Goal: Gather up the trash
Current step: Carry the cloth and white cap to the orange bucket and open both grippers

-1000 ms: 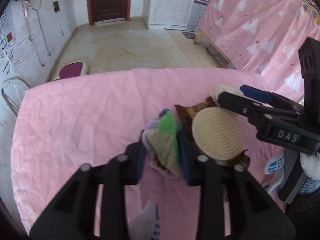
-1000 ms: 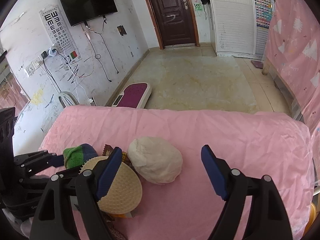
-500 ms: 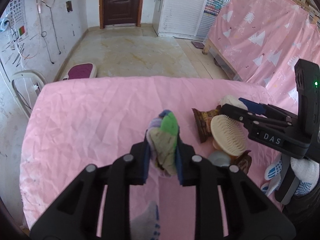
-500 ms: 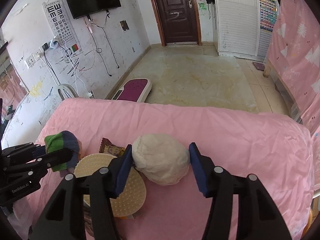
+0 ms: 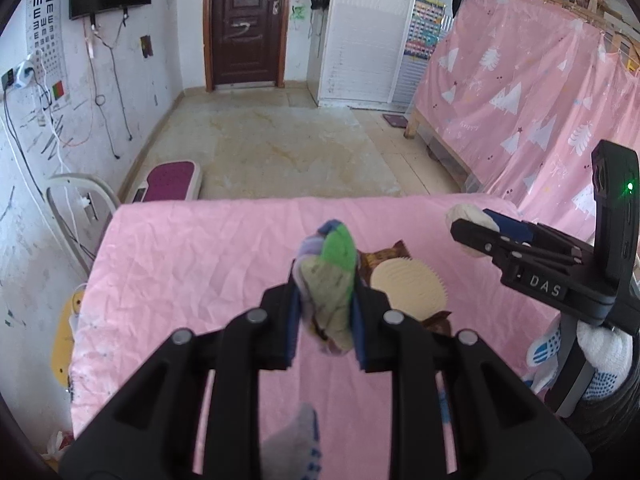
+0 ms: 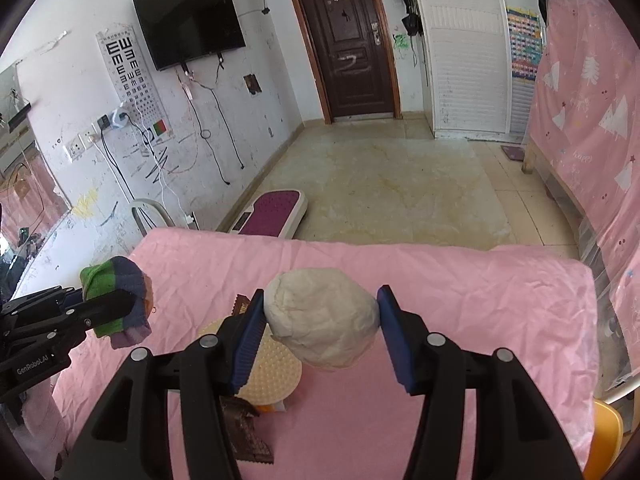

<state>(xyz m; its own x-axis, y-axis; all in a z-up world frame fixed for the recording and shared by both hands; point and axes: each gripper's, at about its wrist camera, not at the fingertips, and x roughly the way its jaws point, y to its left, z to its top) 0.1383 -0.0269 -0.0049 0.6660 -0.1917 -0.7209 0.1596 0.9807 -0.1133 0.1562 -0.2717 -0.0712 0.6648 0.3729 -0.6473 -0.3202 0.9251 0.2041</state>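
Observation:
My left gripper [image 5: 325,320] is shut on a balled-up green, blue and beige sock [image 5: 329,280] and holds it above the pink table; the sock also shows in the right wrist view [image 6: 118,302]. My right gripper [image 6: 320,332] is shut on a crumpled white paper ball [image 6: 320,316] and holds it lifted off the table; the ball also shows in the left wrist view [image 5: 466,220]. A round cream bumpy brush [image 5: 408,290] and brown snack wrappers [image 5: 384,258] lie on the cloth between the grippers.
The table has a wrinkled pink cloth [image 5: 200,264]. A brown wrapper [image 6: 244,436] lies under my right gripper's left finger. A white chair [image 5: 76,204] and a purple scale [image 5: 172,180] stand beyond the far left edge. A pink curtain [image 5: 520,92] hangs at right.
The left gripper closed on the sock and raised it off the cloth. The right gripper closed around the white paper ball and lifted it.

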